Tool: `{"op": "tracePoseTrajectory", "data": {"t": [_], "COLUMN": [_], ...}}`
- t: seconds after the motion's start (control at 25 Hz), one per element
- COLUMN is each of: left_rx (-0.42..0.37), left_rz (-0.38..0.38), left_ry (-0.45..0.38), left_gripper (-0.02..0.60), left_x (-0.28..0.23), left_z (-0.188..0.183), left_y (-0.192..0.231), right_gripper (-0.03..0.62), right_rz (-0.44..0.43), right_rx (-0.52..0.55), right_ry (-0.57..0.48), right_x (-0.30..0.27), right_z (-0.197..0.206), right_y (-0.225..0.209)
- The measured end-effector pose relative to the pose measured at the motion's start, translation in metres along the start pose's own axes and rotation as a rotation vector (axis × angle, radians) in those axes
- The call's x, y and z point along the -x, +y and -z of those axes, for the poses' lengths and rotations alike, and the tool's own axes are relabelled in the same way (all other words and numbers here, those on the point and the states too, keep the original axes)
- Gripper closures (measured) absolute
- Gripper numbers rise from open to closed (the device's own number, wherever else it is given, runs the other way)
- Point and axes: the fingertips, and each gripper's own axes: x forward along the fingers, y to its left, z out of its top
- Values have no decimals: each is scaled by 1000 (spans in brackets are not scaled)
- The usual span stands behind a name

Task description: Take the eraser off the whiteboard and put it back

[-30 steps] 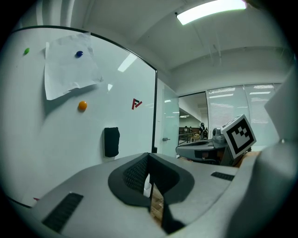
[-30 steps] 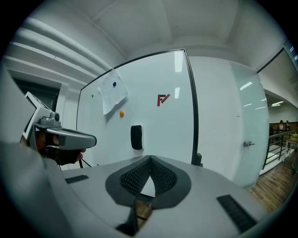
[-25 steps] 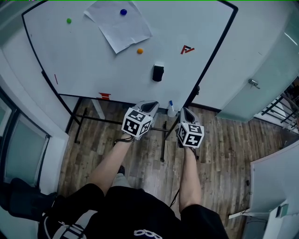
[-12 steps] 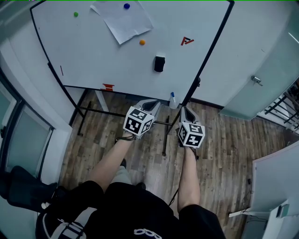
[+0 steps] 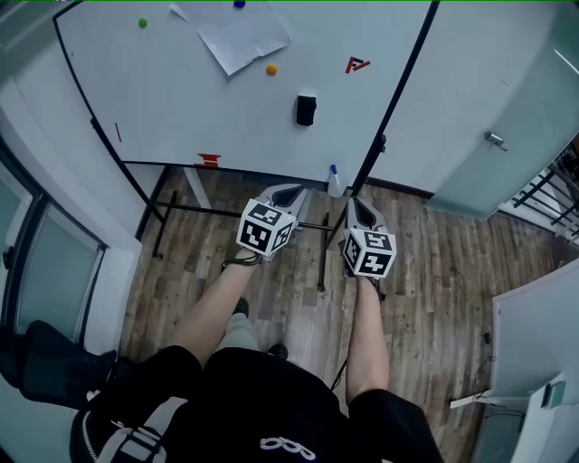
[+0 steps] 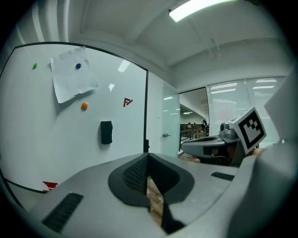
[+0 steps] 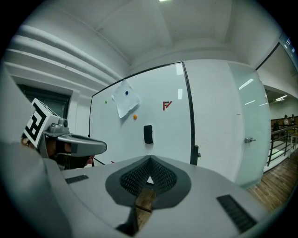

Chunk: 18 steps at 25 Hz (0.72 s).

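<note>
A black eraser (image 5: 306, 109) sticks to the whiteboard (image 5: 163, 99), right of its middle and below a pinned sheet of paper. It also shows in the left gripper view (image 6: 106, 132) and the right gripper view (image 7: 148, 134), well ahead of both. My left gripper (image 5: 288, 192) and right gripper (image 5: 358, 206) hang side by side over the wooden floor, short of the board's lower edge and pointing toward it. Both are shut with nothing held. In the left gripper view the tips (image 6: 148, 157) meet, as they do in the right gripper view (image 7: 150, 160).
A paper sheet (image 5: 237, 34) hangs under a blue magnet; an orange magnet (image 5: 270, 70), a green magnet (image 5: 142, 23) and a red mark (image 5: 358, 64) are nearby. A small bottle (image 5: 334, 181) stands at the board's lower right corner. The stand's legs (image 5: 323, 262) lie below. A glass door (image 5: 491, 139) is at right.
The whiteboard and eraser have slid upward in the head view, so the grippers sit farther from the board's lower edge. Both grippers stay shut and side by side.
</note>
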Motion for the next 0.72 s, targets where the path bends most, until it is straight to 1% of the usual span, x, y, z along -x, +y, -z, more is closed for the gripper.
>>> {"op": "tracePoseTrajectory", "data": {"t": [0.72], "left_rx": [-9], "left_rz": [-35], "left_ry": [-11], "left_gripper": [572], "left_x": [32], "left_z": [-1], "left_y": [13], "right_gripper": [571], "right_rz": [-46], "right_rx": [14], "right_ry": [2], "right_x": [2], "right_z": [0], "right_y": [35]}}
